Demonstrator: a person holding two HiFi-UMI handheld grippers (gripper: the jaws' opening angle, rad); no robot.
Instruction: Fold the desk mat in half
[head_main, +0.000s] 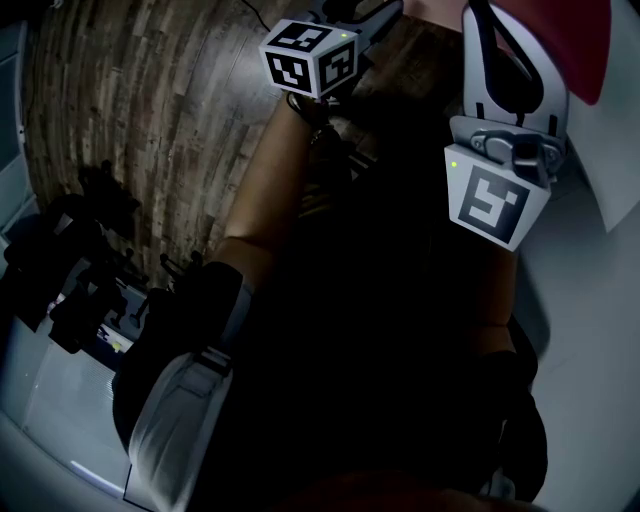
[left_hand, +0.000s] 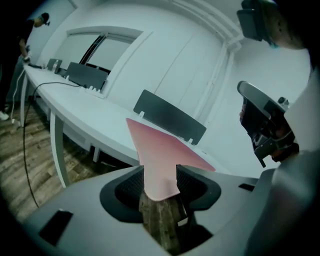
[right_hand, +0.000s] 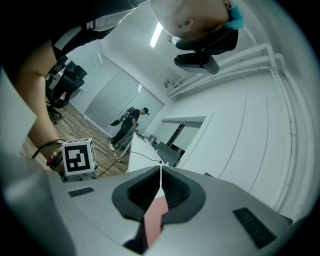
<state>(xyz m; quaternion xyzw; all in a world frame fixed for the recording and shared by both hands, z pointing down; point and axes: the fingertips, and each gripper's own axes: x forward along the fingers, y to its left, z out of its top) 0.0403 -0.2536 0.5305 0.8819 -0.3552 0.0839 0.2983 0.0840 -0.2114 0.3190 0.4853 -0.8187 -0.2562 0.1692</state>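
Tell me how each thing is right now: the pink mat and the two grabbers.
mat, pinched at one edge, loose at one corner; cannot tell if folded.
left gripper, open, mat corner loose between its fingers.
right gripper, shut on the mat's edge.

**Counter** (left_hand: 100, 120): long, white top, carried on white legs (left_hand: 56, 150), standing on a wood-plank floor (left_hand: 30, 165).

On it we list:
- One pink desk mat (left_hand: 160, 150), resting on the top, with one rounded corner out past the near edge.
- One dark upright panel (left_hand: 170, 117) on small white feet, just behind the mat.
- A second dark panel (left_hand: 87, 76), farther along the same counter.
- One thin black cable (left_hand: 55, 82), trailing across the top near that second panel.

In the head view we note the counter's white top (head_main: 590, 330) at right. The mat (head_main: 570, 40) shows red at the upper right, and the plank floor (head_main: 130, 90) at upper left.
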